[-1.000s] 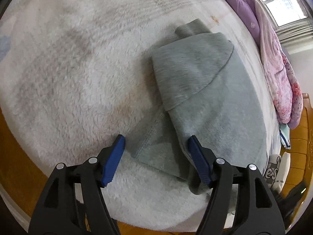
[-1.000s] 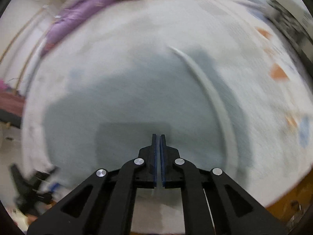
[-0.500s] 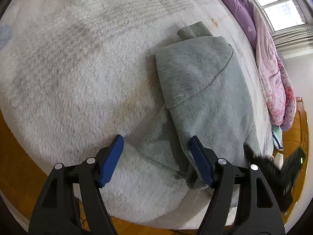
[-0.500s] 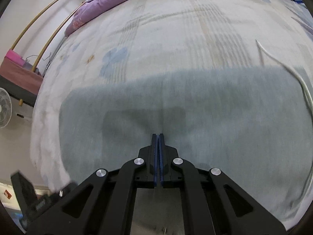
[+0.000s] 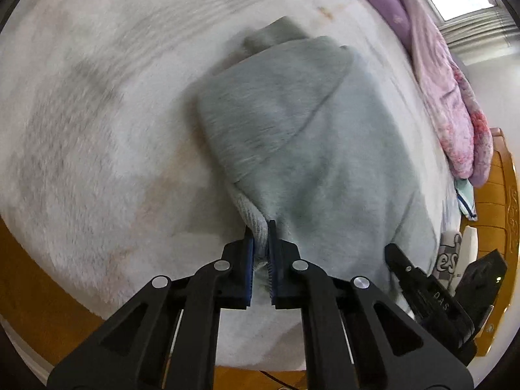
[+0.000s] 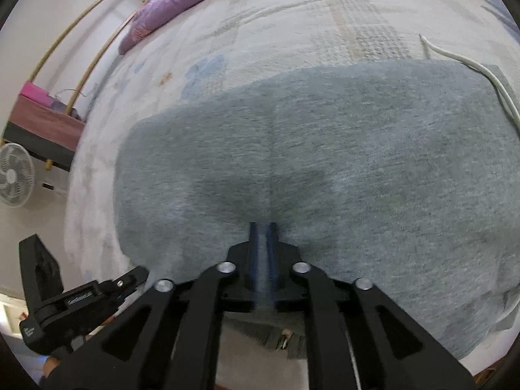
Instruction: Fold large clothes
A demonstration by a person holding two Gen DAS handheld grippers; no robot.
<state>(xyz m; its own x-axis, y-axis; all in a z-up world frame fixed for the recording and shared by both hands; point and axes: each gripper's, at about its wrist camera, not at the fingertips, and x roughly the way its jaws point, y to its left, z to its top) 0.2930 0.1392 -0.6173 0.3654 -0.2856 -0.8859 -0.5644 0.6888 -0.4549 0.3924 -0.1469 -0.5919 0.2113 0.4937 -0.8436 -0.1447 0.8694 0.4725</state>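
A grey sweatshirt [image 5: 308, 149] lies folded on a pale fluffy bedspread [image 5: 97, 113], its hood laid over the body. My left gripper [image 5: 260, 224] is shut on the ribbed edge at the garment's near left corner. In the right wrist view the same sweatshirt [image 6: 325, 146] fills the middle, with a crease running up from my right gripper [image 6: 263, 227]. That gripper's jaws are opening, and grey cloth still fills the narrow gap between the blue pads. A white drawstring [image 6: 471, 65] trails off the cloth at the upper right.
A purple and pink quilt [image 5: 438, 74] is bunched along the bed's far side. A wooden headboard [image 5: 500, 195] stands at the right, with wooden floor [image 5: 42, 292] below the near edge. A white fan [image 6: 14, 178] stands on the floor to the left.
The left jaws, wide apart before, have closed on the sweatshirt's ribbed edge and lifted it a little. The right gripper has come closer to the cloth and its pads have parted slightly.
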